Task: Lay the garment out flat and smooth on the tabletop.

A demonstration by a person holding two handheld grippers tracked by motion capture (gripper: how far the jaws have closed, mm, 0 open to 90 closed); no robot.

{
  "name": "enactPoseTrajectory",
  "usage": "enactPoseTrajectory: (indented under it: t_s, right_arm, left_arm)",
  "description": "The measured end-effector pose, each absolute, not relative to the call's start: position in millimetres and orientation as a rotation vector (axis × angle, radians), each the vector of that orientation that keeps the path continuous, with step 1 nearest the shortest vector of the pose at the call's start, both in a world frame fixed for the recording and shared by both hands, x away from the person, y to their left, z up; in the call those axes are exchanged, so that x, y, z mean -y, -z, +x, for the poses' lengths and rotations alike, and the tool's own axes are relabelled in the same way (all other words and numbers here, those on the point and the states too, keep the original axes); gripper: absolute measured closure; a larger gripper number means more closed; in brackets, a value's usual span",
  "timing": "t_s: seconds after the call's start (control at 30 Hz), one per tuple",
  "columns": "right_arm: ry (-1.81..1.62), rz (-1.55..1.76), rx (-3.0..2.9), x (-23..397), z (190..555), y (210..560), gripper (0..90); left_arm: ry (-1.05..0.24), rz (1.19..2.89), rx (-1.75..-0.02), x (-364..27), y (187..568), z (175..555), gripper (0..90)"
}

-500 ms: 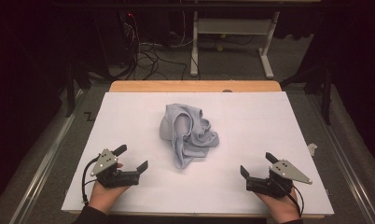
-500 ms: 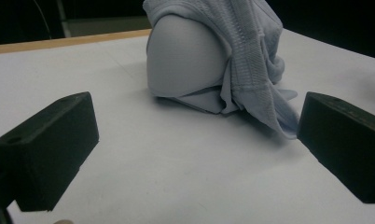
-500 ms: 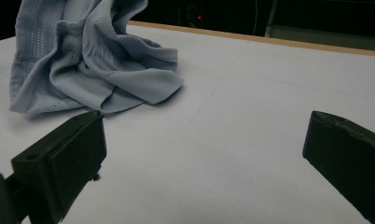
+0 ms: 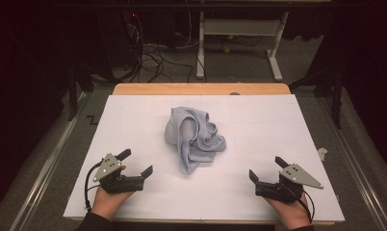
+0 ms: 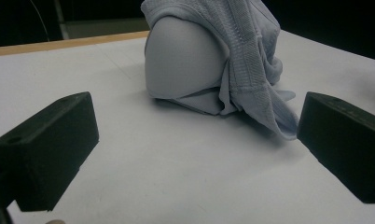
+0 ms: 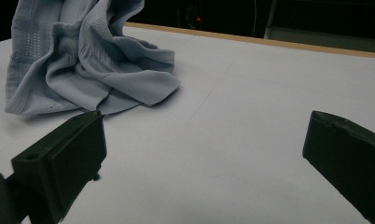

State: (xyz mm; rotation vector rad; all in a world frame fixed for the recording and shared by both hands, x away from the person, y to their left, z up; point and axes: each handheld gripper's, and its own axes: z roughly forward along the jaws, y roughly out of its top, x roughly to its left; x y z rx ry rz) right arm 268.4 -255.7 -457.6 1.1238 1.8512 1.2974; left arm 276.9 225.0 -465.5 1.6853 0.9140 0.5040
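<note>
Both grippers sat idle at the near edge of the table [image 4: 134, 103], jaws wide apart, nothing between them. Left gripper [image 4: 136, 163] on the near left, right gripper [image 4: 265, 170] on the near right, each angled in toward the middle.

The cloth [image 4: 194, 137] lay crumpled in a heap at table centre, between the two grippers and farther out, well apart from both. A narrow tail of it ran toward the near edge, slightly closer to the left gripper.

Step in hand, as I read it: reach in and pick up the cloth to spread or fold it. To do it well:
- Go for an edge or corner, not the top of the heap. A pinch on the bulk grabs several layers and it won't open out.
- The left gripper view showed a ribbed hem [image 5: 251, 70] draped down the right side of the mound, ending in a low tail by the right jaw. Good first target.
- The right gripper view had flat folds [image 6: 143, 86] lying on the table just beyond the left jaw. Come in low, one jaw sliding under.
- Take two separate points, then lift and pull apart.

Couldn't tell which fold was a true corner; the heap hid that. Possibly a garment rather than a plain cloth.
</note>
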Motion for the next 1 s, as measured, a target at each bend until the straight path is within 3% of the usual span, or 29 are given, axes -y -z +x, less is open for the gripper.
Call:
enactPoseTrajectory:
  t_s: [0.37, 1.0]
  right_arm:
    - [-1.267, 1.102, -1.901, 239, 273, 460, 0.1]
    - [-1.194, 1.017, -2.140, 150, 292, 466, 0.3]
  left_arm:
    - [-0.507, 1.697, -0.902, -222, 465, 278, 0.0]
    - [-0.497, 1.706, -0.880, -220, 466, 277, 0.0]
